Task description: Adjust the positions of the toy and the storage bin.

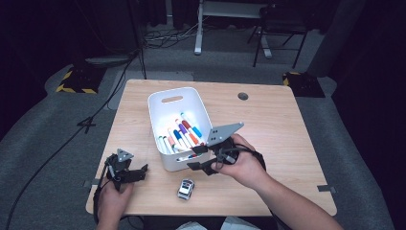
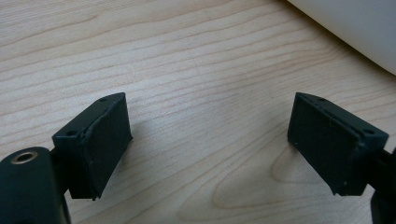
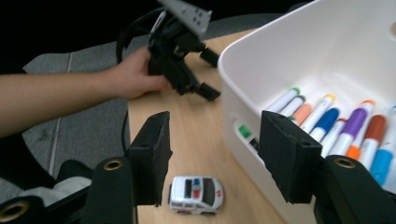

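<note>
A white bin [image 1: 158,103] stands on the wooden table [image 1: 287,134] and holds several coloured markers [image 1: 184,134]. A small white toy police car [image 1: 186,189] sits on the table just in front of the bin. My right gripper [image 1: 197,158] hovers at the bin's near right corner, open, with nothing between its pads. In the right gripper view its jaws [image 3: 215,140] straddle the bin's wall [image 3: 261,35], with the markers [image 3: 327,121] to the right and the car [image 3: 195,194] below. My left gripper [image 1: 139,173] rests low at the table's front left, open and empty [image 2: 208,140].
A round cable hole [image 1: 243,96] lies at the table's back right. The table's front edge [image 1: 210,213] runs just behind the car. A chair [image 1: 280,28] and cables stand on the floor beyond the table. The left gripper [image 3: 210,74] also appears far off in the right gripper view.
</note>
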